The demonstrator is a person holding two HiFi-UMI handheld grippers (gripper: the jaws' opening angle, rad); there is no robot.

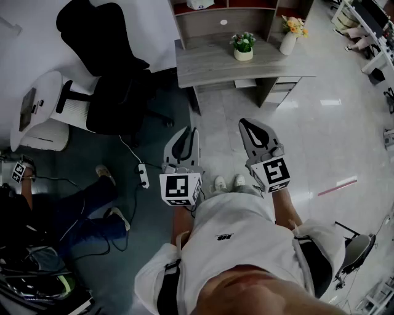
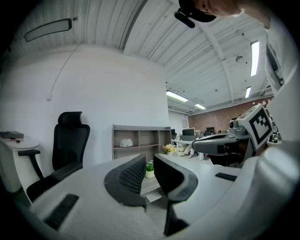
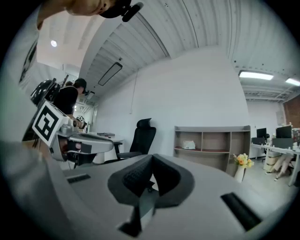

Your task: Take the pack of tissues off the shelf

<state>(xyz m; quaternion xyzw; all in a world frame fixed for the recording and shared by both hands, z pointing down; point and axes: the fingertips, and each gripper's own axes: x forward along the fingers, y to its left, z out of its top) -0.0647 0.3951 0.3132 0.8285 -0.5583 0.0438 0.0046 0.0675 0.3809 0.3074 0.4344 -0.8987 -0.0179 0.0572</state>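
Note:
The white pack of tissues [image 1: 198, 3] lies on the left shelf of a grey-brown shelf unit [image 1: 221, 21] behind a desk, far ahead of me. It also shows as a small pale lump, the pack of tissues [image 2: 125, 142] in the left gripper view and the pack of tissues [image 3: 189, 145] in the right gripper view. My left gripper [image 1: 186, 132] is held at waist height, its jaws a narrow gap apart with nothing between them. Beside it my right gripper [image 1: 252, 123] has its jaws closed on nothing. Both point toward the desk from well short of it.
A grey desk [image 1: 246, 64] carries a potted plant [image 1: 243, 46] and a vase of flowers [image 1: 289, 37]. A black office chair [image 1: 111, 67] stands left of it, by a white round table [image 1: 37, 111]. A power strip [image 1: 143, 175] and a seated person's legs [image 1: 80, 206] are at left.

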